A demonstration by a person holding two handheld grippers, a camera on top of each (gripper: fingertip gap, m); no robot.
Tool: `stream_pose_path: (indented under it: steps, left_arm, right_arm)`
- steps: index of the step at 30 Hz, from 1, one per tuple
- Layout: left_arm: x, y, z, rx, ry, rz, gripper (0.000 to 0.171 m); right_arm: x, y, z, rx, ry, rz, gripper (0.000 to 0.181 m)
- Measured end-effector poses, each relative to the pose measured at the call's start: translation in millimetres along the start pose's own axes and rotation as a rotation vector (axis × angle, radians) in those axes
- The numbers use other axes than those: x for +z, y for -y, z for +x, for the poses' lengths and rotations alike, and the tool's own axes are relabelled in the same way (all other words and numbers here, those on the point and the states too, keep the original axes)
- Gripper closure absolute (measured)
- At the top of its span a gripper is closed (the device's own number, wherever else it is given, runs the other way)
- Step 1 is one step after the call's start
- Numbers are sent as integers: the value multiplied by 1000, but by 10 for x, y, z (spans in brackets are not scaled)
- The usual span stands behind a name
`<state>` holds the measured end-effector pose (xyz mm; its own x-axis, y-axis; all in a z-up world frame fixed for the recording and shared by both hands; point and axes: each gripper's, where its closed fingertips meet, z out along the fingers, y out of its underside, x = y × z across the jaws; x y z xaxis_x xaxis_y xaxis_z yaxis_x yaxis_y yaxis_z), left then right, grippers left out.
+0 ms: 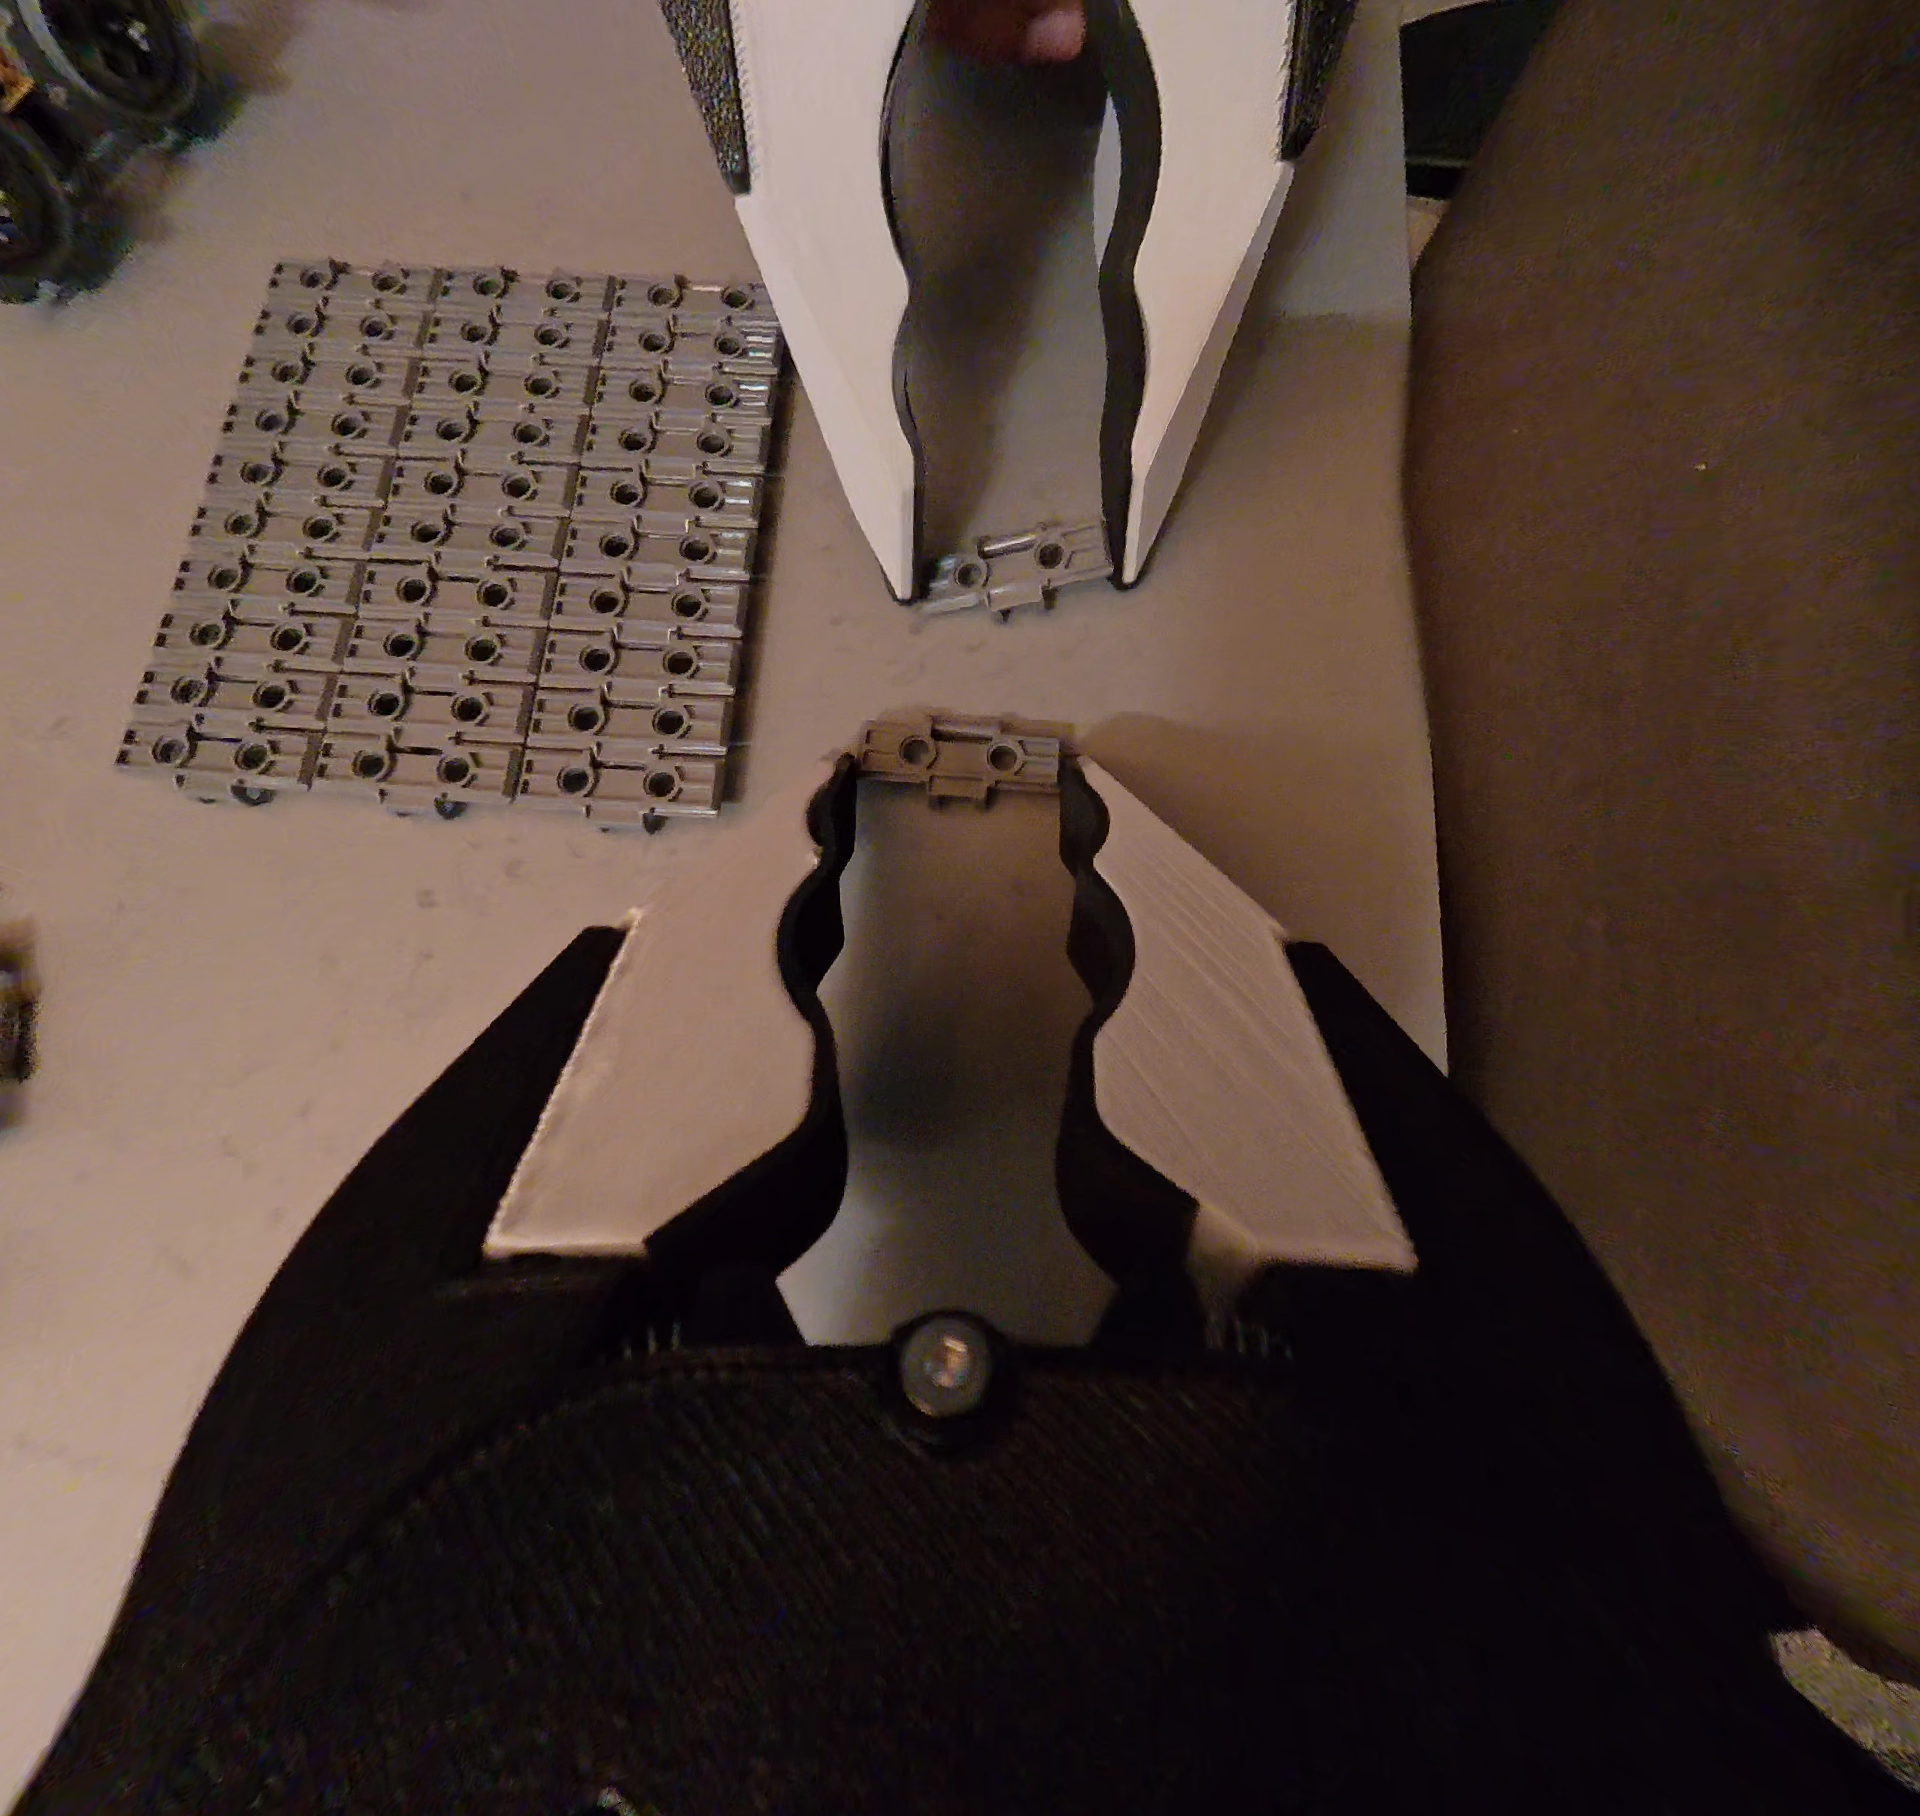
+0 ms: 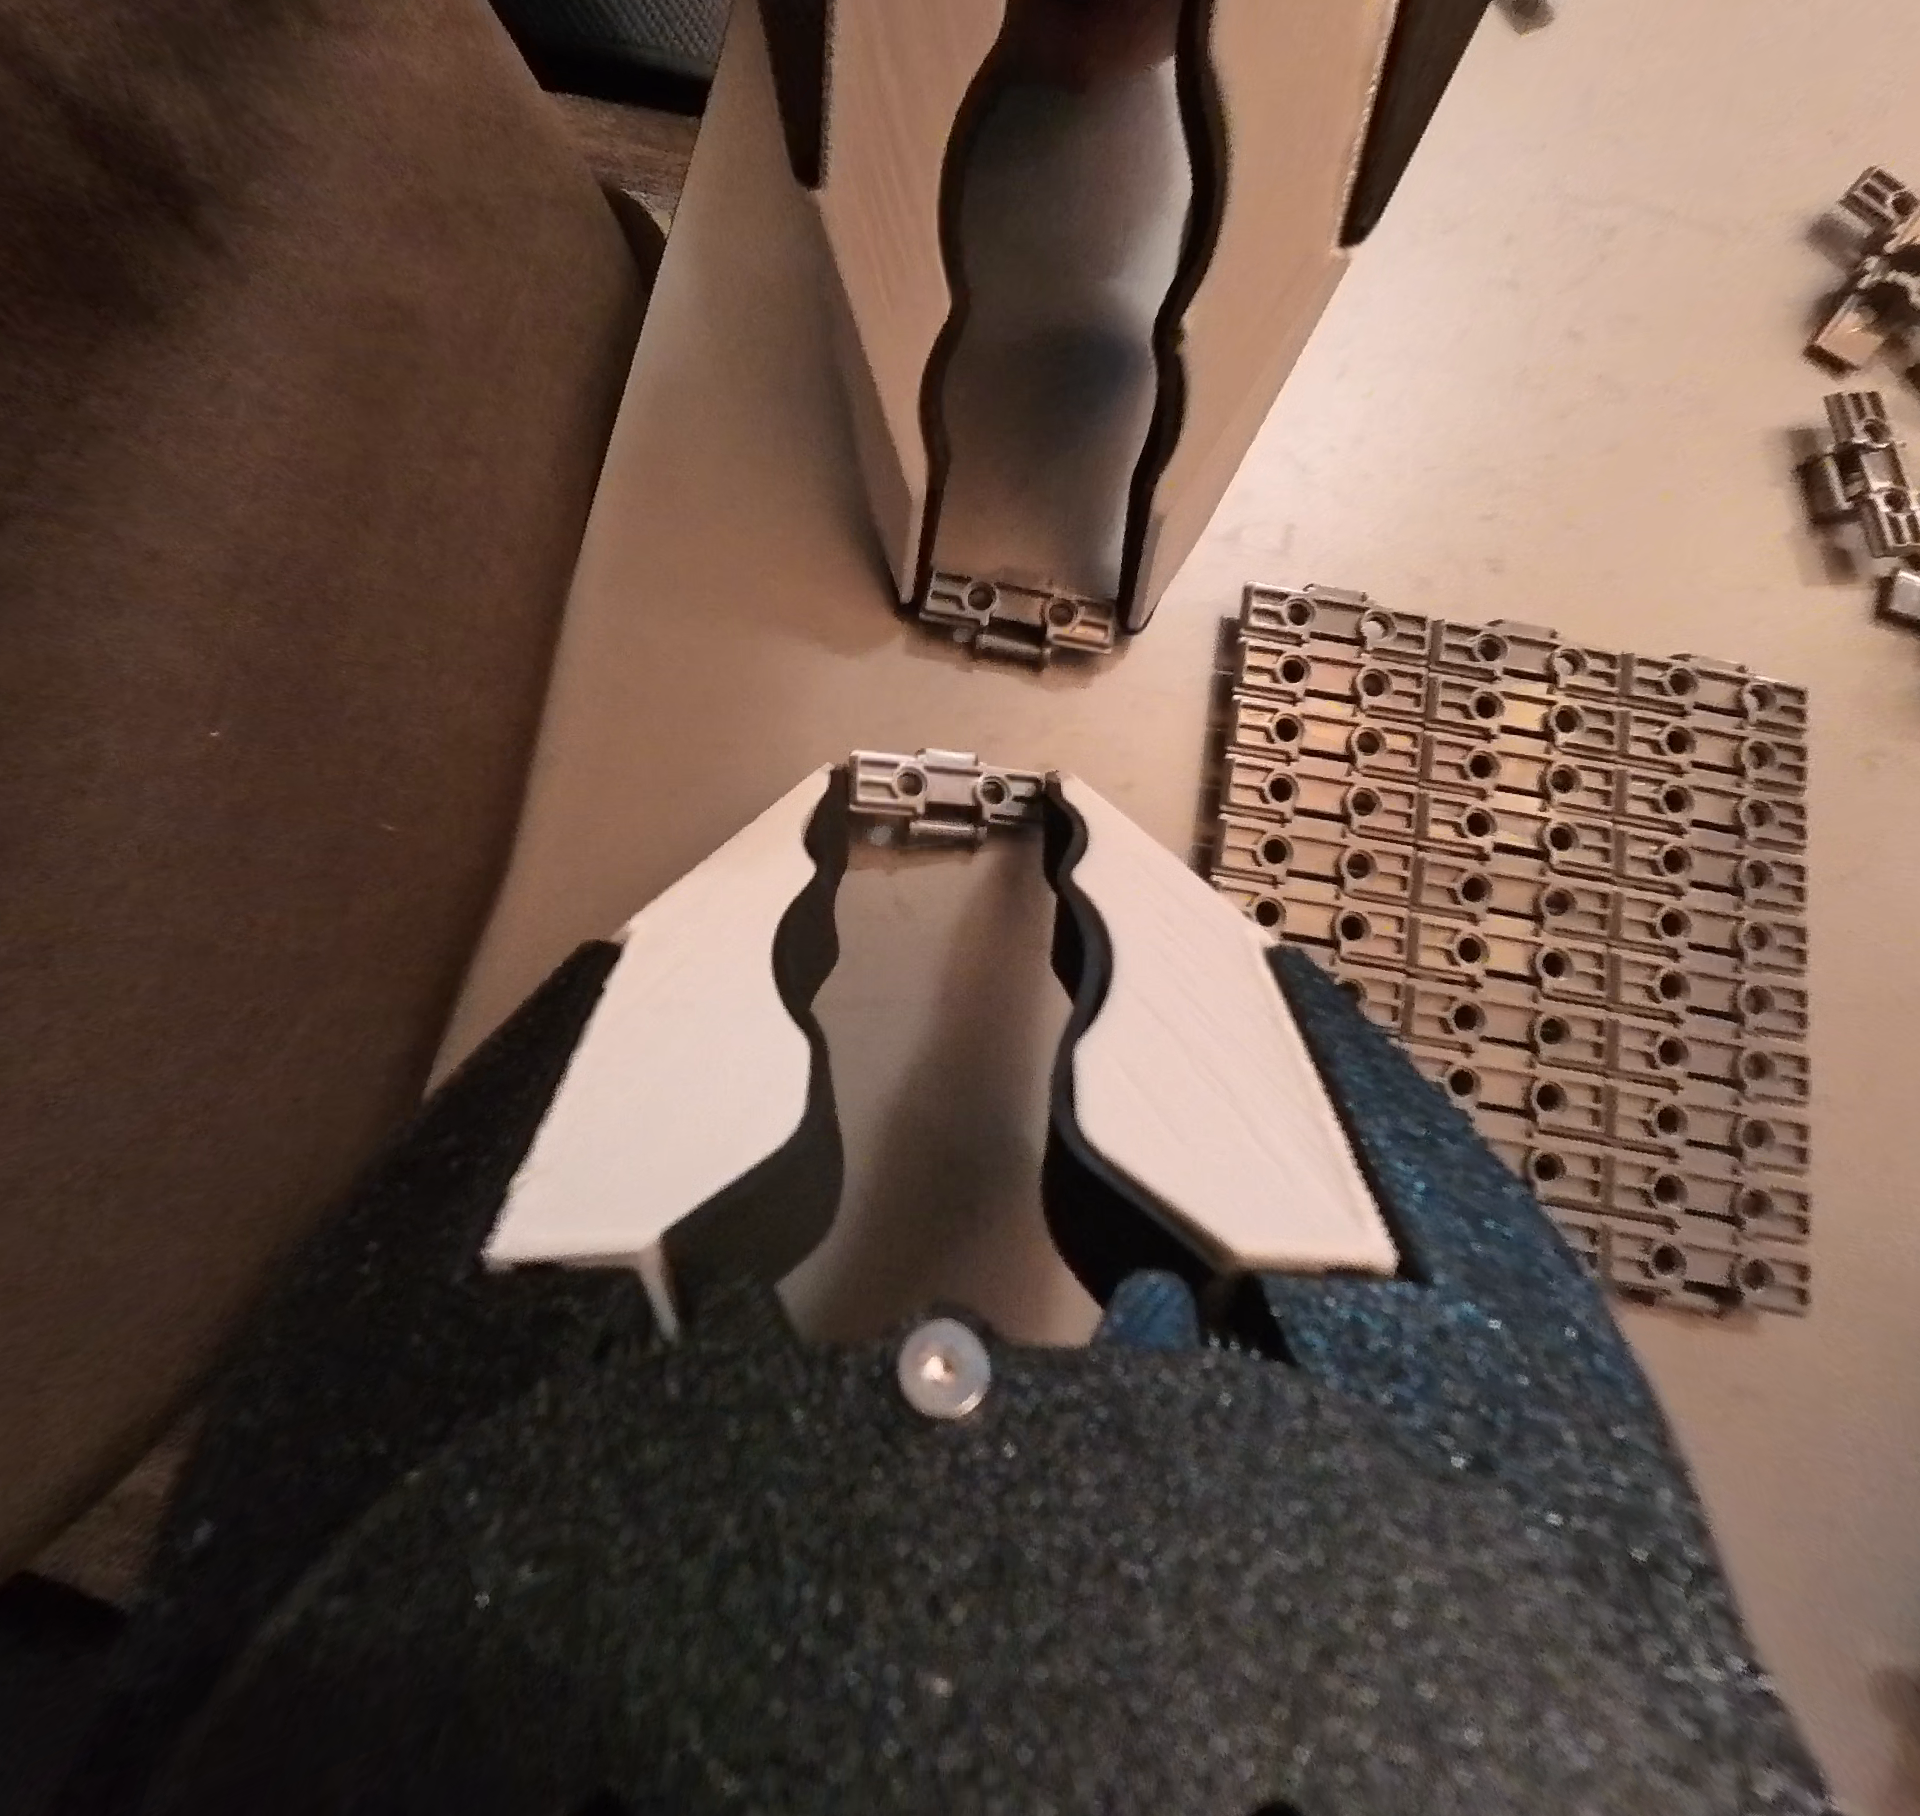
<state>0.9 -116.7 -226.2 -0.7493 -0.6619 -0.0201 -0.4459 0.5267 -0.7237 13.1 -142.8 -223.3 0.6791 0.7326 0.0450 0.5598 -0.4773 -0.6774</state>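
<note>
My left gripper (image 1: 961, 764) is shut on a small grey track link (image 1: 961, 756), held crosswise between its fingertips just above the pale table (image 1: 312, 1039). My right gripper (image 2: 948, 798) is shut on another grey track link (image 2: 945, 795). The two grippers face each other tip to tip with a small gap between the links. The right gripper and its link (image 1: 1013, 566) show opposite in the left wrist view. The left gripper and its link (image 2: 1018, 625) show opposite in the right wrist view. A flat mat of joined grey links (image 1: 457, 540) lies beside them, also in the right wrist view (image 2: 1517, 945).
Black wheel-like parts (image 1: 73, 93) lie at the far left corner in the left wrist view. Several loose grey links (image 2: 1870, 384) lie scattered at the right edge of the right wrist view. A brown padded surface (image 1: 1683, 623) runs along the table's edge. My two grippers' fingertips are within a few centimetres of each other.
</note>
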Motion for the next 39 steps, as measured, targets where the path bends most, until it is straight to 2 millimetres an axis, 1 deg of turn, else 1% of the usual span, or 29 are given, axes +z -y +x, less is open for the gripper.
stream_pose_path:
  steps: [5, 7, 10, 12, 13, 14, 16, 19, 23, 26, 30, 32, 37, 39]
  left_arm:
    - [17, 15, 9, 6, 3, 0, 133]
    - [28, 21, 16, 5, 4, -3, 133]
    - [47, 40, 35, 9, 5, -3, 133]
    - [50, 39, 34, 15, 11, -4, 133]
    - [50, 38, 35, 17, 13, -5, 133]
    - [51, 38, 35, 19, 14, -5, 133]
    - [52, 42, 36, 20, 16, -5, 133]
    - [52, 42, 36, 19, 16, -5, 133]
    - [50, 43, 32, 19, 19, -4, 132]
    - [49, 44, 33, 17, 18, -3, 132]
    - [48, 45, 40, 17, 12, -2, 133]
    - [47, 44, 41, 16, 10, -2, 133]
    - [48, 43, 36, 10, 9, -3, 133]
    - [47, 43, 36, 6, 6, -3, 133]
  right_arm:
    - [-21, 121, 74, 35, -54, 65, 145]
    - [5, 153, 89, 45, -77, 78, 145]
    - [67, 120, 105, 28, -118, 47, 145]
    - [72, 97, 107, 15, -133, 30, 145]
    - [65, 106, 100, 11, -135, 35, 150]
    - [51, 126, 95, 6, -136, 48, 159]
    - [28, 149, 97, -7, -144, 62, 163]
    - [52, 121, 66, -10, -124, 43, 155]
    - [53, 133, 26, -8, -102, 42, 149]
    - [7, 139, 64, -16, -120, 39, 146]
    - [-20, 136, 141, -31, -108, 14, 136]
    - [3, 124, 167, -40, -77, -5, 133]
    - [81, 90, 154, -29, 42, -40, 125]
    - [108, 68, 159, -25, 64, -51, 126]
